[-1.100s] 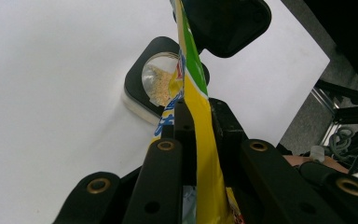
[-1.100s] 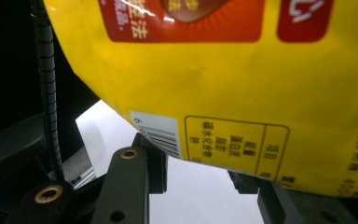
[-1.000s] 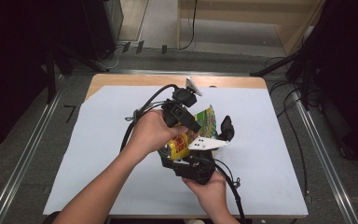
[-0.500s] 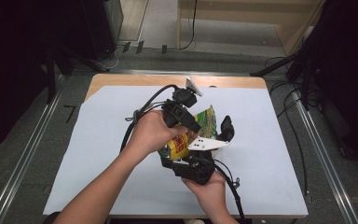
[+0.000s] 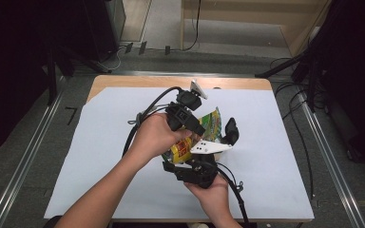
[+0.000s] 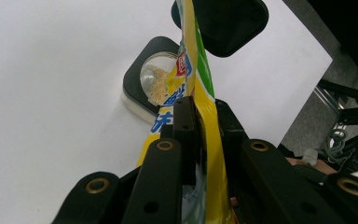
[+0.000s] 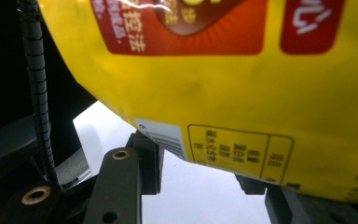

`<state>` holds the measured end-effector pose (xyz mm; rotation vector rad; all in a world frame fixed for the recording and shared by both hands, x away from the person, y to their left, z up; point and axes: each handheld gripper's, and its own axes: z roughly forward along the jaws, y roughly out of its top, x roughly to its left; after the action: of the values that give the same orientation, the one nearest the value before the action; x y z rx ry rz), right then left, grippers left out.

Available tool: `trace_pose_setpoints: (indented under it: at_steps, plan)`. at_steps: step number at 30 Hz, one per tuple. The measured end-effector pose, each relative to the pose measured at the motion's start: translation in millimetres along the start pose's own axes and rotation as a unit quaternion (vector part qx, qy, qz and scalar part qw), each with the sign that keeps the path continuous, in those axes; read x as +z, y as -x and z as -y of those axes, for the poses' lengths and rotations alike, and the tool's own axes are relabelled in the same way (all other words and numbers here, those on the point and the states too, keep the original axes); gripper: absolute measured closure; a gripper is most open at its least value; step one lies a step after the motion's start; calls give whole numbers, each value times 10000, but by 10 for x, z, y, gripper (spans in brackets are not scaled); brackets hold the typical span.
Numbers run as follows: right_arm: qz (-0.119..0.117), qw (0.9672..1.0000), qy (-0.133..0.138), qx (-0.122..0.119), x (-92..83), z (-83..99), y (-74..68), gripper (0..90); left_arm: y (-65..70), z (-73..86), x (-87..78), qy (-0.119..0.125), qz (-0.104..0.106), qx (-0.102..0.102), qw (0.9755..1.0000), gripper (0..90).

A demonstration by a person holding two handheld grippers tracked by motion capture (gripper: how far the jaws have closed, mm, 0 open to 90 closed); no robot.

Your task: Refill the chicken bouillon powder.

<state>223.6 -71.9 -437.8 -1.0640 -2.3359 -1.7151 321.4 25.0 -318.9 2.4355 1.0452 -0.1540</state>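
Left gripper (image 6: 200,135) jaws clamped on snack bag (image 6: 193,70) above black dish (image 6: 151,77); right gripper (image 7: 200,179) grip unclear.

A wooden table (image 5: 171,81) carries a white sheet (image 5: 275,142) that covers nearly all of its top, leaving a strip of bare wood along the far edge. In the left gripper view a small black container (image 6: 154,74) with rounded corners and a clear round window sits on that sheet (image 6: 51,93), pale beige grains showing through the window. Grey floor (image 5: 76,95) surrounds the table, with a metal rail (image 5: 24,166) on either side, loose black cables (image 5: 294,109) at the right, and light wooden furniture (image 5: 247,9) beyond
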Motion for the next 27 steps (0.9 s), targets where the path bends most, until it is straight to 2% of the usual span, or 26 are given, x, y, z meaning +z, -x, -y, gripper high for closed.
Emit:
trace_pose_setpoints:
  at_steps: [7, 8, 17, 27]
  plan:
    - [48, 10000, 27, -24, 7, 4, -5, 622, -9, 8, -7, 6, 36, -28, 10000, 836]
    - [-6, 10000, 14, 1, 5, 5, 2, 652, -3, 16, -8, -5, 41, -22, 10000, 835]
    - [-18, 10000, -1, -20, 21, 6, -3, 662, -13, 30, -17, -13, 45, -38, 10000, 832]
    - [-194, 9998, 51, 24, 79, -35, -15, 665, -82, 57, -84, 67, 48, -145, 9999, 834]
